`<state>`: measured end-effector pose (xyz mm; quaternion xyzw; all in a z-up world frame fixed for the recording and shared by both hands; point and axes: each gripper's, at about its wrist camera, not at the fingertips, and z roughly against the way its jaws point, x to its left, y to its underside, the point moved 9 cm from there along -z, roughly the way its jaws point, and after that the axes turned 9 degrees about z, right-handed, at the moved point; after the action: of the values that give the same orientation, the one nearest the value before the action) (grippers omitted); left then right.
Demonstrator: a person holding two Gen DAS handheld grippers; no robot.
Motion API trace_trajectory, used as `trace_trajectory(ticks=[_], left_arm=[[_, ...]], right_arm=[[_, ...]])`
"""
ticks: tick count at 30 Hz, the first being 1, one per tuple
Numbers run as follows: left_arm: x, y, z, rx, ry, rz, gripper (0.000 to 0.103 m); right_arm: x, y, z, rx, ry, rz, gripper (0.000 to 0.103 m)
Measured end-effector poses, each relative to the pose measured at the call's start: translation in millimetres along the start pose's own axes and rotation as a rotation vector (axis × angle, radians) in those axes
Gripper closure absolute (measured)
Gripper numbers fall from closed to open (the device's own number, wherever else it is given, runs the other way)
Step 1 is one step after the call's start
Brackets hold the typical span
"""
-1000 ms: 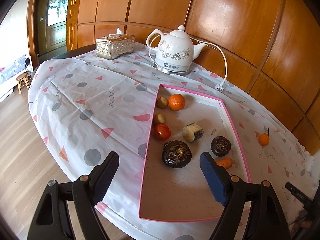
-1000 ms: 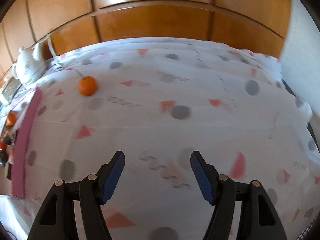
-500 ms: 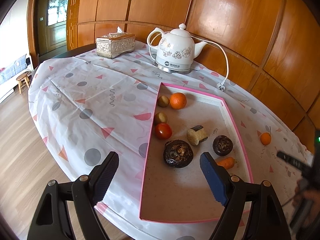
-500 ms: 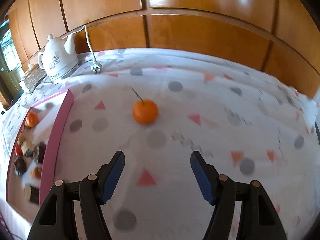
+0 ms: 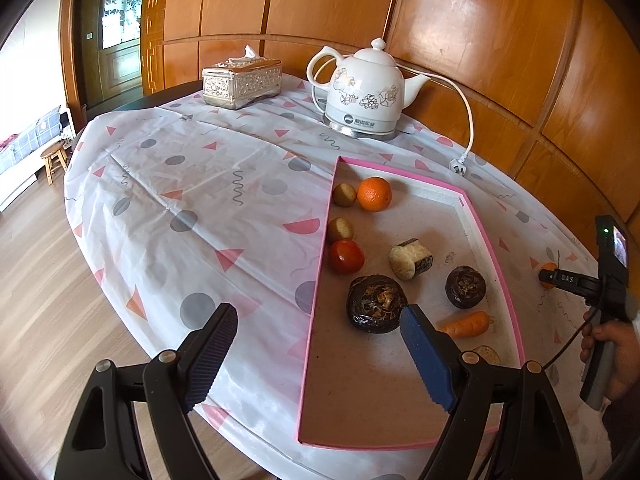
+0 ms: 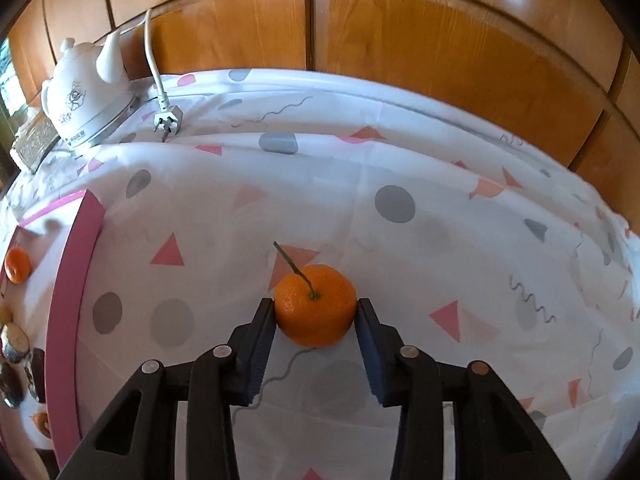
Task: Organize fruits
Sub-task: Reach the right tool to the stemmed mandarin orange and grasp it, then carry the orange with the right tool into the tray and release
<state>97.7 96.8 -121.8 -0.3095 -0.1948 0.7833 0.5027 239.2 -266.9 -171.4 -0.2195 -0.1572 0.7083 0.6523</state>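
Note:
A small orange with a stem (image 6: 315,305) sits on the patterned tablecloth to the right of the pink tray (image 6: 66,304). My right gripper (image 6: 315,310) is shut on this orange, both pads touching its sides; it still rests on the cloth. In the left wrist view the right gripper (image 5: 560,278) shows at the far right around the same orange (image 5: 549,269). My left gripper (image 5: 316,354) is open and empty above the tray's (image 5: 316,308) near left edge. The tray holds an orange (image 5: 374,194), a tomato (image 5: 346,256), two kiwis, a carrot (image 5: 466,325) and dark round roots (image 5: 376,303).
A white electric kettle (image 5: 362,94) with its cord and loose plug (image 6: 167,122) stands at the back of the table. A silver tissue box (image 5: 240,82) stands left of it. Wooden wall panels close off the far side. The table edge drops to wooden floor on the left.
My right gripper has moved forward to the loose orange and closed on it. My left gripper has stayed open over the tray's near edge.

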Motion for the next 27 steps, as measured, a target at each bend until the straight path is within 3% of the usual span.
trace_trajectory(ticks=[9, 16, 27], left_arm=[[-9, 3, 2, 0.005, 0.021, -0.022, 0.019], [-12, 3, 9, -0.006, 0.039, -0.022, 0.019], [-16, 8, 11, 0.006, 0.054, -0.027, 0.019]], right_arm=[[-6, 33, 42, -0.039, -0.054, 0.001, 0.063], [-4, 78, 69, -0.033, -0.06, 0.04, 0.063], [-10, 132, 88, -0.021, -0.067, -0.013, 0.063]])
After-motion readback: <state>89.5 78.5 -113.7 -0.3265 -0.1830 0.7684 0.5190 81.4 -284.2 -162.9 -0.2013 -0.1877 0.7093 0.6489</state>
